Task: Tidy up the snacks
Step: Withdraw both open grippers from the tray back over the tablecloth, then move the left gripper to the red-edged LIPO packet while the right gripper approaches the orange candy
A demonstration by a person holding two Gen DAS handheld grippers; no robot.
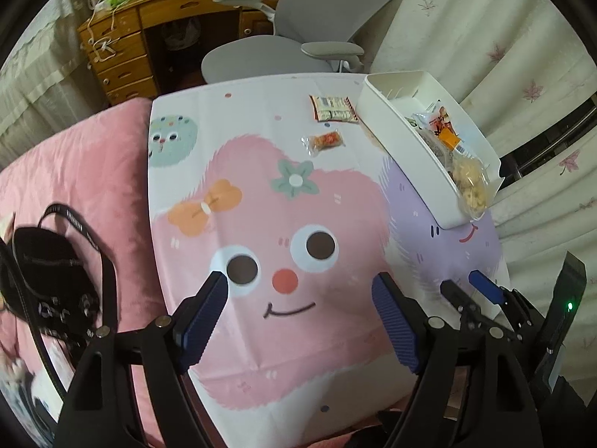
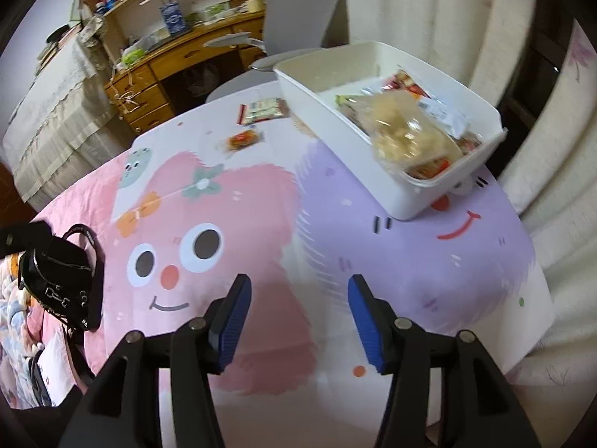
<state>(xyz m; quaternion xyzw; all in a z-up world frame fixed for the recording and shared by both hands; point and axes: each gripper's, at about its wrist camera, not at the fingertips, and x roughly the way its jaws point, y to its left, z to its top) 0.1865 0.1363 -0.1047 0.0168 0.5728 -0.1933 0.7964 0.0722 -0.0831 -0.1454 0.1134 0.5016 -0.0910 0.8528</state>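
A white bin [image 1: 406,149] [image 2: 335,112] stands at the far right of the cartoon cloth [image 1: 261,224] [image 2: 335,242] and holds several snack packets, with a clear bag of puffed rings [image 1: 472,183] [image 2: 406,138] on top. Two snacks lie loose on the cloth left of the bin: a red-and-white packet [image 1: 333,109] [image 2: 263,109] and a small orange wrapped snack [image 1: 325,140] [image 2: 241,139]. My left gripper [image 1: 300,289] hangs open over the pink face, empty. My right gripper [image 2: 297,291] [image 1: 462,283] is open and empty too, just right of the left one.
A black bag with straps [image 1: 48,280] [image 2: 59,280] lies on the pink bedding to the left. Behind the cloth stand a grey office chair [image 1: 298,37] and a wooden desk [image 1: 149,37]. Pale curtains [image 1: 503,56] hang on the right.
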